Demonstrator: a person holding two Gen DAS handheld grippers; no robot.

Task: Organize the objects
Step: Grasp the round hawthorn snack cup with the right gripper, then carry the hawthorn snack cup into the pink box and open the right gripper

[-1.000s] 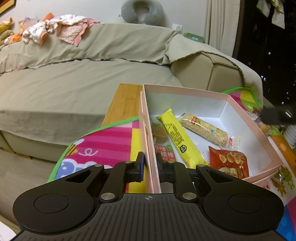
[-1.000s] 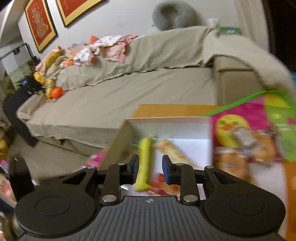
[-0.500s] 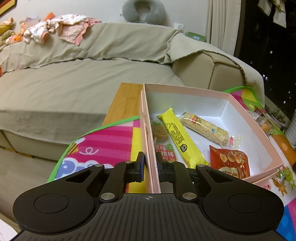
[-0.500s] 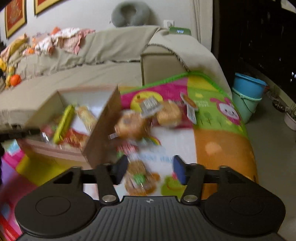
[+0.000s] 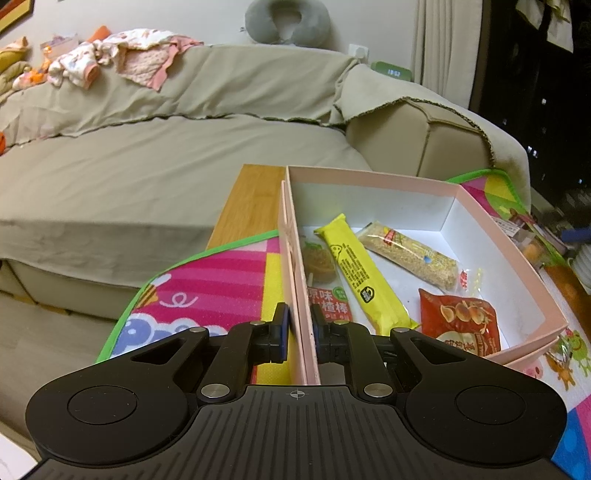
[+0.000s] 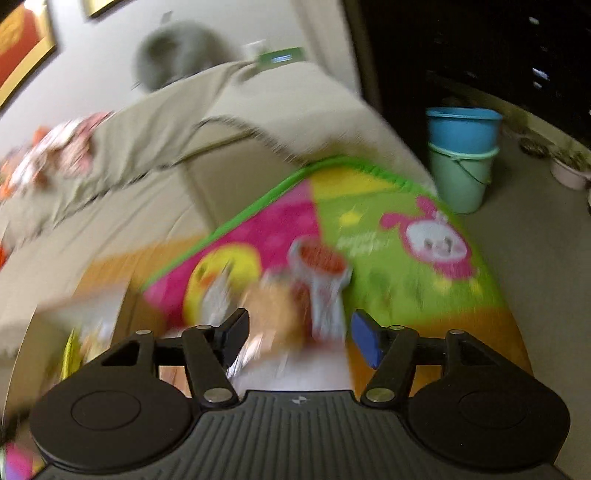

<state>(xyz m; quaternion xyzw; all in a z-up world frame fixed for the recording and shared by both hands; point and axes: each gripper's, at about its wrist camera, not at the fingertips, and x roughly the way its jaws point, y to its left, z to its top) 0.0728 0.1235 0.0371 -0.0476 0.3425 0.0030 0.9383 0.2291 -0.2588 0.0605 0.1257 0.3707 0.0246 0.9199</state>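
Note:
My left gripper [image 5: 300, 332] is shut on the near left wall of a pink box [image 5: 373, 181]. In the box lie a yellow snack bar [image 5: 360, 273], a clear grain bar [image 5: 410, 254], a red snack bag [image 5: 461, 321] and a green-labelled packet [image 5: 328, 299]. My right gripper [image 6: 299, 338] is open and empty above loose snack packets [image 6: 314, 273] on the colourful play mat [image 6: 369, 236]; this view is blurred. A round brown packet [image 6: 273, 306] lies just ahead between its fingers.
A beige covered sofa [image 5: 147, 147] runs behind the wooden table [image 5: 251, 199]. Stacked blue and green buckets [image 6: 461, 158] stand on the floor at the right. Clothes [image 5: 122, 59] and a grey neck pillow [image 5: 288, 18] sit on the sofa back.
My right gripper has swung from over the box to the right, over the loose packets, and opened wider. My left gripper has kept its hold on the box wall.

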